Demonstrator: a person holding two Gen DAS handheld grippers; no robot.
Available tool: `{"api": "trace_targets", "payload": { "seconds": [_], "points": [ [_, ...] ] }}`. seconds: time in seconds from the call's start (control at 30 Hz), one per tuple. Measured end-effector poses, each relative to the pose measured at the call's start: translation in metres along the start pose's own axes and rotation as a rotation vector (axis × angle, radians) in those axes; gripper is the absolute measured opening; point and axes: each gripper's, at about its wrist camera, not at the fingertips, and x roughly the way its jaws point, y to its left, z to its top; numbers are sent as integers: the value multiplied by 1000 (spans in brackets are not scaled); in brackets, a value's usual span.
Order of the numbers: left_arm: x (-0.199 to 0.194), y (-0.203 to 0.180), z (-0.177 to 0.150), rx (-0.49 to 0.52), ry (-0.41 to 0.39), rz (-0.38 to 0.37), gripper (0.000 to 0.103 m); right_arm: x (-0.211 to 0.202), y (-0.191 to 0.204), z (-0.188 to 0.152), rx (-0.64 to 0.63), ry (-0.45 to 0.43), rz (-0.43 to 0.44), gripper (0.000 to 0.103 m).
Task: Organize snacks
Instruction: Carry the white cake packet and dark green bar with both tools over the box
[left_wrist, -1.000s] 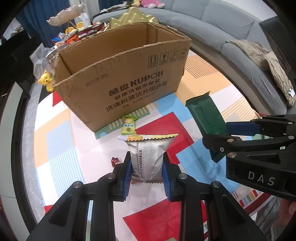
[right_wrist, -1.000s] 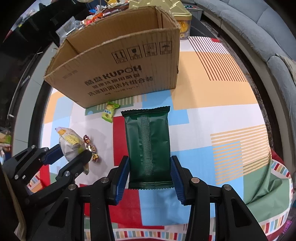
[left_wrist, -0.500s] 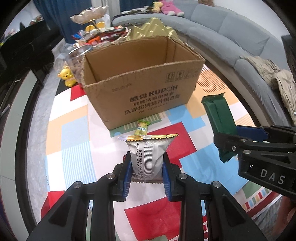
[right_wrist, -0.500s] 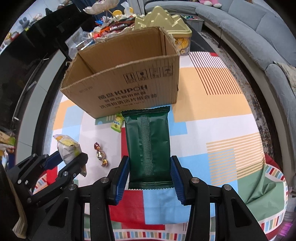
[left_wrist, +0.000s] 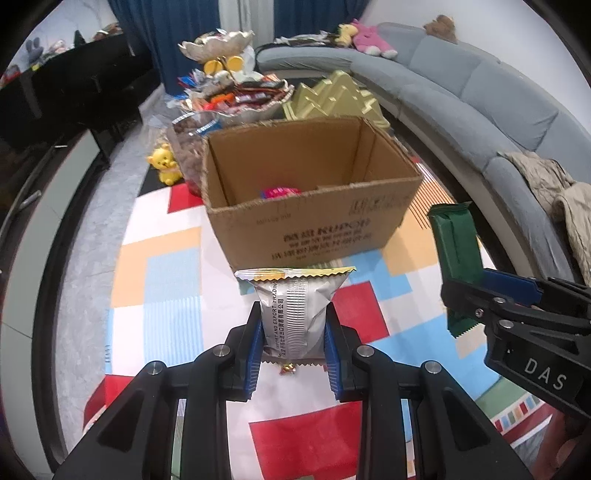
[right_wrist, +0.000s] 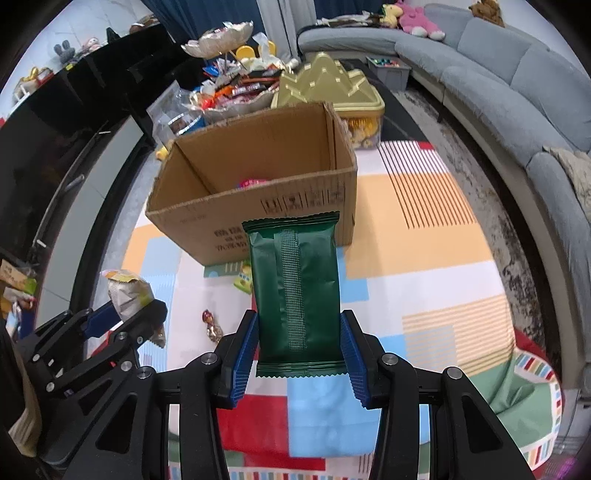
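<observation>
My left gripper (left_wrist: 293, 345) is shut on a silver snack packet (left_wrist: 293, 314) with a yellow top seam, held up in the air before the open cardboard box (left_wrist: 314, 218). My right gripper (right_wrist: 298, 356) is shut on a dark green snack packet (right_wrist: 295, 288), also lifted and just short of the same box (right_wrist: 255, 199). A pink item (left_wrist: 279, 192) lies inside the box. In the left wrist view the green packet (left_wrist: 458, 243) and the right gripper (left_wrist: 491, 295) show at the right. The silver packet (right_wrist: 129, 293) in the left gripper (right_wrist: 125, 317) shows at the lower left of the right wrist view.
A small green-yellow sachet (right_wrist: 243, 277) and a wrapped candy (right_wrist: 211, 325) lie on the colourful play mat (right_wrist: 424, 236) before the box. Behind the box stand a gold tin (right_wrist: 328, 85), a heap of snacks (right_wrist: 236, 88) and a yellow bear toy (left_wrist: 164, 162). A grey sofa (left_wrist: 480, 96) curves along the right.
Both grippers have risen with their packets still clamped. The box's inside and the pink item in it have come into view, and the sachet is now hidden behind the silver packet in the left wrist view.
</observation>
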Motion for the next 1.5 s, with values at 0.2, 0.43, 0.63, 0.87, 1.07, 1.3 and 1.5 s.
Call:
{"api": "trace_targets", "payload": {
  "seconds": [0.2,0.43,0.63,0.87,1.07,1.3,1.5],
  "points": [
    [-8,1,7,-26,-28,41,30,-10,2,5,-21,-39,6,46],
    [-14,5,17,-62,-45,54,30,-20,4,14,-38,-77,18,46],
    [-18,8,28,-80,-63,63,30,-27,8,26,-48,-103,28,46],
    [-21,11,43,-95,-94,81,30,-33,9,39,-58,-144,44,46],
    [-20,15,57,-109,-112,82,30,-35,11,54,-78,-186,52,46],
    [-15,21,79,-121,-142,78,30,-32,13,72,-97,-210,51,46],
    [-8,24,97,-119,-155,82,30,-25,13,91,-109,-214,47,46]
  ]
}}
